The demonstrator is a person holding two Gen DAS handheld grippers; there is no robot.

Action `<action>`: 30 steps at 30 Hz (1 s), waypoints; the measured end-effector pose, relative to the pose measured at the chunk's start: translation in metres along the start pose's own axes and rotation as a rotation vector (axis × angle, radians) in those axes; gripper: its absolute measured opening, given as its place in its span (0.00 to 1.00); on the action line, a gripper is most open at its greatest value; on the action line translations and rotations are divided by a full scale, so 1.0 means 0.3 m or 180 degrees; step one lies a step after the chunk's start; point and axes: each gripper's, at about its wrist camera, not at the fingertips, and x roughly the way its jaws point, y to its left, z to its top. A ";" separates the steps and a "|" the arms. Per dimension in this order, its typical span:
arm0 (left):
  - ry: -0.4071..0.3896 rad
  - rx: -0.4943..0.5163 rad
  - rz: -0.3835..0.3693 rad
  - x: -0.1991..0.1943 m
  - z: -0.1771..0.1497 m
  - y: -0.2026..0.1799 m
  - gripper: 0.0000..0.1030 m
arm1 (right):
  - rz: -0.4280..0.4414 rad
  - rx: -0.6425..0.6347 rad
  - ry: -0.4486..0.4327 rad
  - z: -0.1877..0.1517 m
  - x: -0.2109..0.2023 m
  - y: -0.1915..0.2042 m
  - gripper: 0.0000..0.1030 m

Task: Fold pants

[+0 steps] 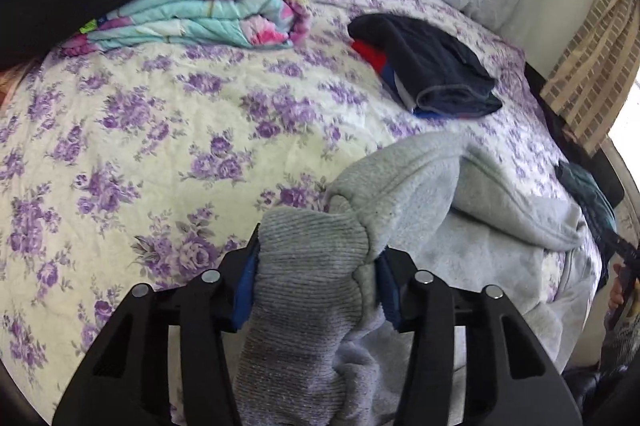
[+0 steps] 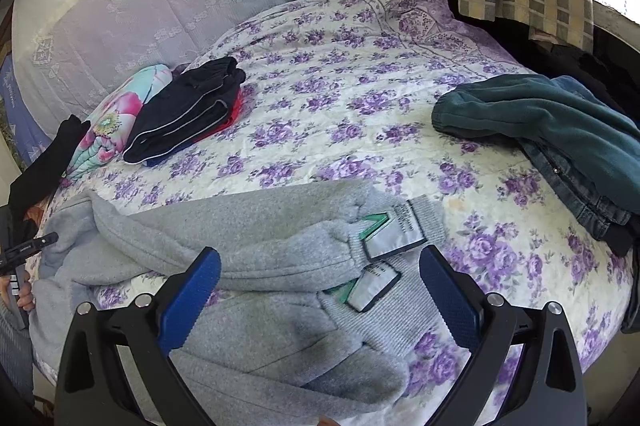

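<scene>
Fingers of the left gripper [image 1: 316, 278] clamp the ribbed cuff of the grey sweatpants [image 2: 256, 226]; the right gripper [image 2: 320, 290] hangs open above their waistband (labels showing). Sweatpants lie crumpled, unfolded, nearer than the folded dark stack [image 2: 188, 110]; folding barely begun.

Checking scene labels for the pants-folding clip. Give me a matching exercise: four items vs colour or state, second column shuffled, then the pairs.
Items:
1. grey sweatpants
2. left gripper
3. right gripper
4. teal pants

States:
A. open above the cloth
B. heaped at the bed's edge, on denim
C. shut on a ribbed cuff
D. spread across the near side of the bed

Pairs: 1-D, 2-C, 3-A, 4-B
</scene>
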 end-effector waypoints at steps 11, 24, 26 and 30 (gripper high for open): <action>-0.0407 -0.0444 0.0067 -0.096 0.081 0.020 0.44 | -0.0091 0.0351 0.0120 0.047 0.007 -0.225 0.97; -0.0316 -0.0669 0.0238 -0.074 0.028 0.053 0.45 | 0.0489 0.0490 0.0549 0.050 0.235 -0.269 0.58; -0.0310 -0.0674 0.0262 -0.076 0.029 0.050 0.45 | 0.0449 0.0461 0.0478 0.046 0.236 -0.266 0.42; -0.0322 -0.0729 0.0303 -0.081 0.029 0.048 0.45 | 0.0696 0.0685 0.0370 0.042 0.192 -0.319 0.17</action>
